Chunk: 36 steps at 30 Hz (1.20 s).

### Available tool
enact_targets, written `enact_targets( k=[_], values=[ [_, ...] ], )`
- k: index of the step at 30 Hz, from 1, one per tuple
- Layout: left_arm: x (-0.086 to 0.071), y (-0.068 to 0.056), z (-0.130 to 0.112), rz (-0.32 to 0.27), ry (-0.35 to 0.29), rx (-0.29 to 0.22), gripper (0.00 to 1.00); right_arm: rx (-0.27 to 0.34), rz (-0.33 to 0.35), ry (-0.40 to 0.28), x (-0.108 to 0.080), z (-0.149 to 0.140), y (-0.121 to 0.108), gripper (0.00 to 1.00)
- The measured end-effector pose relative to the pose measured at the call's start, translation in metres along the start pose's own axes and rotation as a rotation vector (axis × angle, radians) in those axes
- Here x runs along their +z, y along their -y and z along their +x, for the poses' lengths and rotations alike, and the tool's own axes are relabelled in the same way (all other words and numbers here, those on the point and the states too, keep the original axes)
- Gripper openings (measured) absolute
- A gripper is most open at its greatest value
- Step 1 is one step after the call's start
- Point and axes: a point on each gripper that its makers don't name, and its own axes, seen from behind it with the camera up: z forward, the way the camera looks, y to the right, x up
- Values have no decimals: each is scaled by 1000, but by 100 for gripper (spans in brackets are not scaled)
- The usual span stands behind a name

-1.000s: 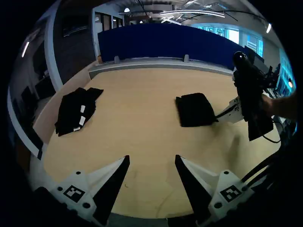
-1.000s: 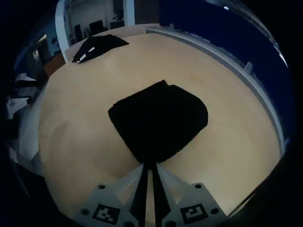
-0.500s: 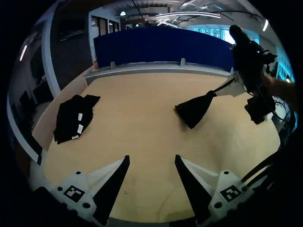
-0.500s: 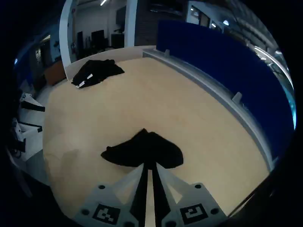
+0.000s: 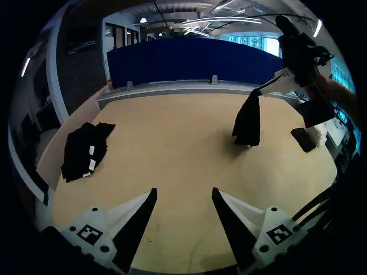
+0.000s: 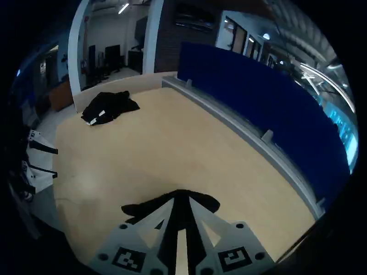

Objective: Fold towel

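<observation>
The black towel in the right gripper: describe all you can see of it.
The towel is plain black soft cloth, hanging limp in a narrow, creased vertical bundle. The right gripper is shut on its top end, holding it up over the wooden table. Its lower edge hangs close to the tabletop; whether it touches, I cannot tell.

1. I see a light wood table (image 5: 174,133), w/ a rounded edge nr me.
2. Blue partition (image 5: 183,57) stands along its far side, w/ a grey rail (image 5: 183,87) at its foot.
3. Dark cloth pile (image 5: 82,149) w/ white tags lies nr the table's left edge in left gripper view.
4. Small dark flat item (image 5: 303,139) on the table's right side, well apart from the pile; can't tell what it is.
5. Strip lights (image 5: 220,19) overhead; bright windows (image 5: 275,46) behind the partition.
</observation>
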Motion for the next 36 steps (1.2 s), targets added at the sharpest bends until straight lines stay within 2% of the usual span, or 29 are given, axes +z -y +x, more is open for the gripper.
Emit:
enact_targets(
  k=[10, 16, 29, 36],
  values=[
    [2, -7, 7, -19, -8, 22, 88, 33, -46, -8, -22, -13, -27, 8],
    [7, -10, 10, -30, -6, 30, 89, 65, -75, -6, -40, -28, -51, 8],
    [18, -13, 21, -42, -3, 42, 88, 121, -177, 45, -93, -86, -129, 8],
    [22, -19, 26, -49, 2, 43, 88, 140, -235, 80, -121, -122, -174, 8]
  ],
)
